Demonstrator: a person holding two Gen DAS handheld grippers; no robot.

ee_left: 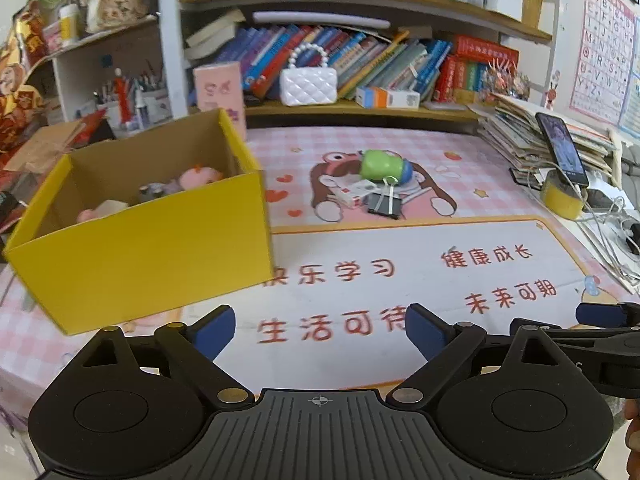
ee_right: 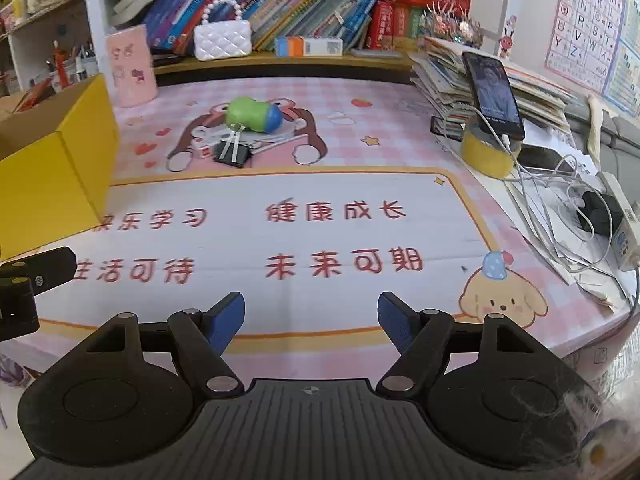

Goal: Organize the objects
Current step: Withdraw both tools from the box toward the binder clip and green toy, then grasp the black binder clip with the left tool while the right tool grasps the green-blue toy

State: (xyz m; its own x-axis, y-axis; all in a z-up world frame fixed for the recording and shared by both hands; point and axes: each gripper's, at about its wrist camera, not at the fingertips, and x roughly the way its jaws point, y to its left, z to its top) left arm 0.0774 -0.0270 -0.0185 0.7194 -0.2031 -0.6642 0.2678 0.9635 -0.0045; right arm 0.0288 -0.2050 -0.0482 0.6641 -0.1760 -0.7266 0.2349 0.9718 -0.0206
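A yellow cardboard box (ee_left: 140, 252) stands open-topped on the left of the pink desk mat, with pink plush toys (ee_left: 198, 176) inside. Mid-mat lies a small pile: a green and blue toy (ee_left: 380, 164) (ee_right: 252, 114), a black binder clip (ee_left: 384, 204) (ee_right: 232, 154) and a small white box (ee_left: 356, 192). My left gripper (ee_left: 318, 312) hovers open over the near mat, right of the yellow box, with nothing between its fingers. My right gripper (ee_right: 311, 298) is open and empty too, well short of the pile. The yellow box (ee_right: 52, 184) sits to its left.
A phone (ee_right: 494, 96) leans on a yellow tape roll (ee_right: 486, 154) at the right, beside a paper stack, cables and a power strip (ee_right: 600, 216). A pink holder (ee_right: 130, 66) and a white purse (ee_right: 222, 40) stand at the back under bookshelves.
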